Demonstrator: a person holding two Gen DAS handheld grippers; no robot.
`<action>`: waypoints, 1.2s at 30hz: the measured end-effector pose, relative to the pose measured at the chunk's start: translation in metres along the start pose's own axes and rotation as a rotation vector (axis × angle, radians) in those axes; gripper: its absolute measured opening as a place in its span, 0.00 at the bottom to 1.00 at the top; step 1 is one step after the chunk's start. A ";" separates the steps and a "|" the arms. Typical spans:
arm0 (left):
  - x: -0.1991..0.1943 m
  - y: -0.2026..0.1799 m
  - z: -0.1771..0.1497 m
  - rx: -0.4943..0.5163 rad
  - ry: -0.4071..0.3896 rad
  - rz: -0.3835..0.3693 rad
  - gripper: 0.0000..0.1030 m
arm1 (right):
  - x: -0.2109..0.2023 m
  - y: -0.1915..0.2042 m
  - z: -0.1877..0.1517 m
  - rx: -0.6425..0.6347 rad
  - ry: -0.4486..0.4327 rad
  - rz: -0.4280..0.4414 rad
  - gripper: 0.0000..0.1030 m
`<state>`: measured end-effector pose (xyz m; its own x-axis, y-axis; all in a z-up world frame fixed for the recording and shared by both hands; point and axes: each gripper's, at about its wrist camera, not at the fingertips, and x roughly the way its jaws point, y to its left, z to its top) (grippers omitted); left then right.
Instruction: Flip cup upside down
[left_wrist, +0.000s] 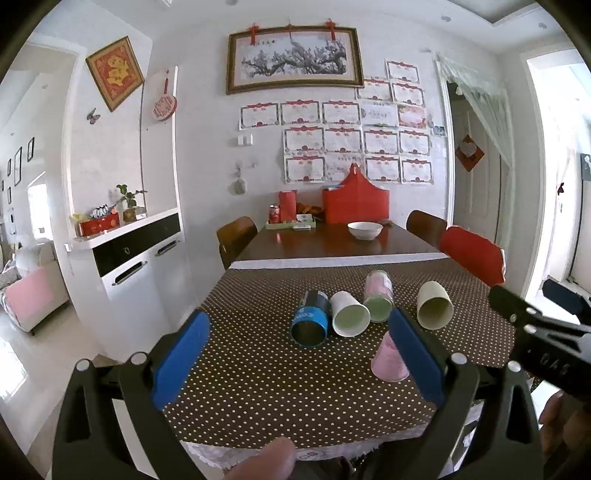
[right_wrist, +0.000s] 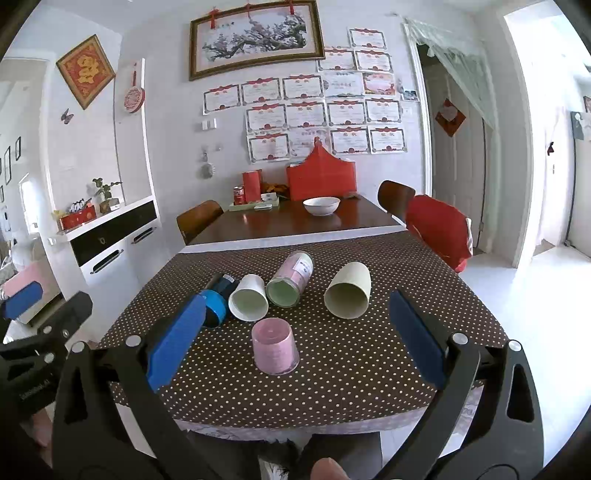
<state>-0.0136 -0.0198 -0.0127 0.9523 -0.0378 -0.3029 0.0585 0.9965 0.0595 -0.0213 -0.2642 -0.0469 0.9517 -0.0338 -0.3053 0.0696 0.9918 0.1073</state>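
Note:
A pink cup (right_wrist: 275, 345) stands upside down on the dotted brown tablecloth (right_wrist: 332, 369); it also shows in the left wrist view (left_wrist: 388, 360), partly behind a blue finger. Behind it lie several cups on their sides, mouths toward me: a blue cup (left_wrist: 309, 318) (right_wrist: 215, 301), a white cup (left_wrist: 348, 314) (right_wrist: 248, 297), a pink-labelled cup (left_wrist: 378, 301) (right_wrist: 290, 278) and a cream cup (left_wrist: 434, 305) (right_wrist: 349, 295). My left gripper (left_wrist: 297, 347) is open and empty above the near table. My right gripper (right_wrist: 295, 336) is open and empty, fingers either side of the pink cup, clear of it.
A white bowl (right_wrist: 321, 205) sits on the bare wooden far table (right_wrist: 280, 221), with a red can (right_wrist: 239, 195) and red bags behind. Chairs stand at both sides, one with a red cover (right_wrist: 439, 229). A white sideboard (right_wrist: 110, 236) is at the left.

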 end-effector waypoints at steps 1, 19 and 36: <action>-0.001 0.000 0.001 -0.001 -0.002 0.001 0.93 | -0.001 0.002 -0.001 -0.005 -0.001 -0.004 0.94; -0.013 0.011 0.005 -0.010 -0.032 0.031 0.93 | -0.001 0.015 -0.006 -0.028 0.008 0.005 0.94; -0.012 0.015 0.005 -0.017 -0.028 0.019 0.93 | 0.000 0.018 -0.007 -0.026 0.011 0.008 0.94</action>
<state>-0.0231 -0.0052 -0.0033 0.9612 -0.0203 -0.2753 0.0351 0.9982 0.0489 -0.0221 -0.2459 -0.0516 0.9489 -0.0251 -0.3146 0.0544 0.9949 0.0847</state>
